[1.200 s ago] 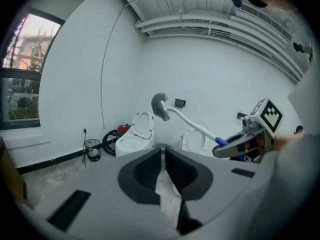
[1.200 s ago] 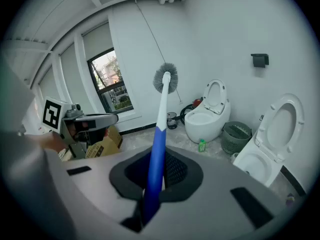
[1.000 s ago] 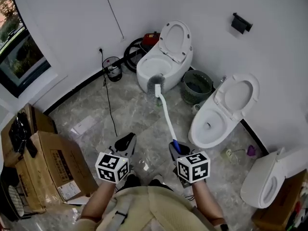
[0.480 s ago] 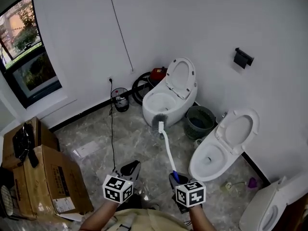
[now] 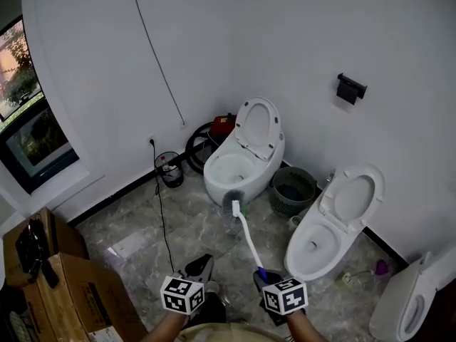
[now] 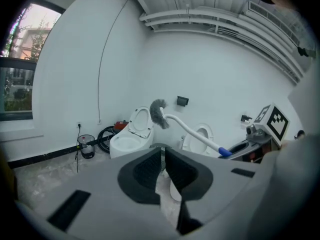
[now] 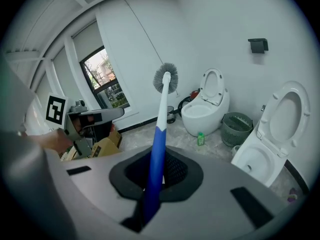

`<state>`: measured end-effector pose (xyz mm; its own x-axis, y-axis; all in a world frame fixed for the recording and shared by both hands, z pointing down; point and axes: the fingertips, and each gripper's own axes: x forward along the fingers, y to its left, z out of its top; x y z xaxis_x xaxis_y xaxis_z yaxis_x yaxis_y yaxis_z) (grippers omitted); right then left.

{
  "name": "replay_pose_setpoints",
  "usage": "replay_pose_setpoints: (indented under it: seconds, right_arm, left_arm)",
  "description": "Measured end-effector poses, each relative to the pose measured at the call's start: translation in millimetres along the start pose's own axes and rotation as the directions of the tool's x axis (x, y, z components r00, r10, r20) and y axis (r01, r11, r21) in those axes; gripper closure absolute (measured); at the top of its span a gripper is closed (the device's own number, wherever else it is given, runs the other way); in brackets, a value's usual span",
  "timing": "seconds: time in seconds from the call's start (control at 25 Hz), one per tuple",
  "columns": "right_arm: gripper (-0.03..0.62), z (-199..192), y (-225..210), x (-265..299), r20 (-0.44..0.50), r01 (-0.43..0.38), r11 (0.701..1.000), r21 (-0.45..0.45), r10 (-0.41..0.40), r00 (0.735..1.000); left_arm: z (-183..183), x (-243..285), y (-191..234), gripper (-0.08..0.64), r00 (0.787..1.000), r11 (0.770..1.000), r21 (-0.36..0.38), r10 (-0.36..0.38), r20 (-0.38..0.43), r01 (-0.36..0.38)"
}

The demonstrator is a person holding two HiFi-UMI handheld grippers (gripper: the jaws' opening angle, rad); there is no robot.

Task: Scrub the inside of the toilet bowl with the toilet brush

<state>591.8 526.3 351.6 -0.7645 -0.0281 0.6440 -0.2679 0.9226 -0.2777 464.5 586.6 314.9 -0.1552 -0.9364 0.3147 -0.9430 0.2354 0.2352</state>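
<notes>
A white oval toilet with its lid up stands against the far wall, and its bowl shows nothing inside. My right gripper is shut on the blue grip of the toilet brush. The white shaft slants up and away, and the grey bristle head hangs in the air in front of that toilet, outside the bowl. In the right gripper view the brush head stands high to the left of the toilet. My left gripper is beside it, shut and holding nothing.
A second open toilet stands at the right, a third at the far right corner. Between the first two sits a green mesh bin. Cardboard boxes are at the left. A small wire basket, a coiled hose and a floor cable are near the wall.
The head view has lifted, showing more wall, so both grippers sit lower in the frame. The brush stays held, its head still in the air before the oval toilet.
</notes>
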Motion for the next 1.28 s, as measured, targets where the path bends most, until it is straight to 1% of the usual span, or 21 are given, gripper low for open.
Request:
replay_pose_setpoints:
  seconds: [0.2, 0.36, 0.48, 0.64, 0.84, 0.92, 1.12, 1.28]
  right_arm:
    - [0.563, 44, -10, 40, -0.015, 0.023, 1.000, -0.001, -0.023, 1.000]
    - [0.563, 77, -18, 76, -0.038, 0.016, 1.000, -0.004, -0.016, 0.999]
    - [0.563, 104, -19, 103, -0.047, 0.024, 0.999, -0.024, -0.025, 0.999]
    - [0.563, 136, -16, 140, -0.053, 0.023, 0.999, -0.041, -0.025, 0.998]
    - [0.563, 167, -21, 175, -0.065, 0.023, 0.998, -0.052, -0.026, 0.998]
    - [0.563, 175, -25, 186, -0.084, 0.011, 0.998, -0.059, -0.016, 0.996]
    - [0.563, 198, -63, 222, -0.125, -0.005, 0.998, -0.059, -0.002, 0.992]
    - [0.563, 227, -95, 262, -0.153, -0.047, 0.996, -0.071, 0.036, 0.988]
  left_arm:
    - [28, 37, 42, 0.526, 0.999, 0.999, 0.004, -0.040, 0.000, 0.040]
    - [46, 65, 79, 0.526, 0.998, 0.998, 0.012, -0.056, -0.015, 0.056]
    - [59, 79, 109, 0.526, 0.997, 0.997, 0.025, -0.068, -0.022, 0.068]
    - [73, 92, 148, 0.526, 0.998, 0.998, 0.024, -0.063, -0.021, 0.064]
    - [84, 117, 185, 0.526, 0.998, 0.997, 0.054, -0.058, -0.039, 0.060]
    - [88, 128, 198, 0.526, 0.998, 0.998, 0.045, -0.052, -0.041, 0.054]
    - [102, 182, 214, 0.526, 0.996, 0.996, 0.028, -0.081, -0.024, 0.082]
    - [112, 236, 238, 0.526, 0.997, 0.997, -0.012, -0.071, -0.016, 0.071]
